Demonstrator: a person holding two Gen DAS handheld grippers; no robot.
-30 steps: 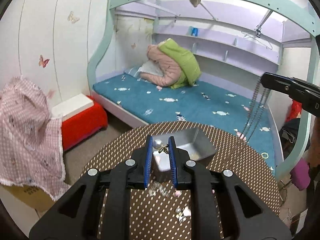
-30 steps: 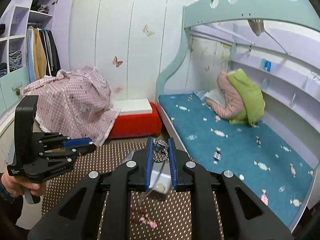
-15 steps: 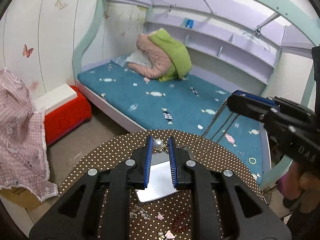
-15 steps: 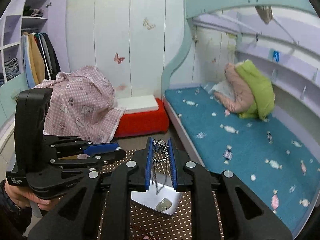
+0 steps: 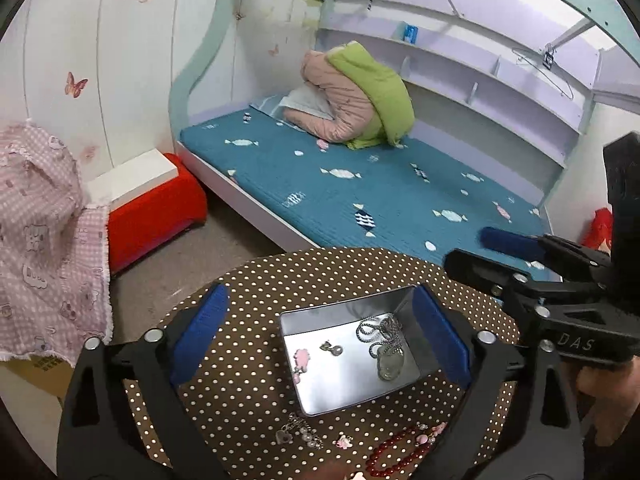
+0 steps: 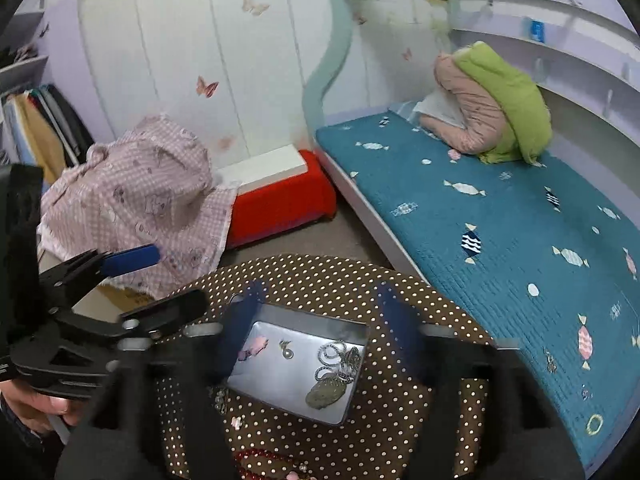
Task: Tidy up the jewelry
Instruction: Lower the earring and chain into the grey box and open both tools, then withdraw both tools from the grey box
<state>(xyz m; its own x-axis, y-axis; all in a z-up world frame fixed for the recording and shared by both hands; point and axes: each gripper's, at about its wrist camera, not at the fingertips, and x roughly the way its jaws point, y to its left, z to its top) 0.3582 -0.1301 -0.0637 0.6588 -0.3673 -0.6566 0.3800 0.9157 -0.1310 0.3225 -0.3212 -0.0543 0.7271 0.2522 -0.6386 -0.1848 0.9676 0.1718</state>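
Both tools just opened wide, nothing between pads: left tool (image 5: 320, 334), right tool (image 6: 316, 316) above metal tray (image 5: 320, 404). Chain necklace (image 5: 382, 338), small earring (image 5: 331, 347) inside tray. Red bead bracelet (image 5: 394, 454) on table (image 5: 256, 280) just beside tray.

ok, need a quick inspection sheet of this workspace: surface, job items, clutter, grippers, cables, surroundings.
Surface: round table with brown white-dotted cloth.
Job's things: rectangular silver metal tin holds a silver chain necklace with pale pendant, a small silver charm and a pink charm. Still loose on the cloth: red bead bracelet, silver heart-charm piece, small pink trinket.
Clutter: nothing seen beyond the jewelry.
Grippers: left hand-held gripper open, jaws just opened, nothing clamped; right hand-held gripper open, jaws just opened, blurred, nothing clamped.
Cables: nothing seen.
Surroundings: teal-covered bed, red stool, pink checked cloth.
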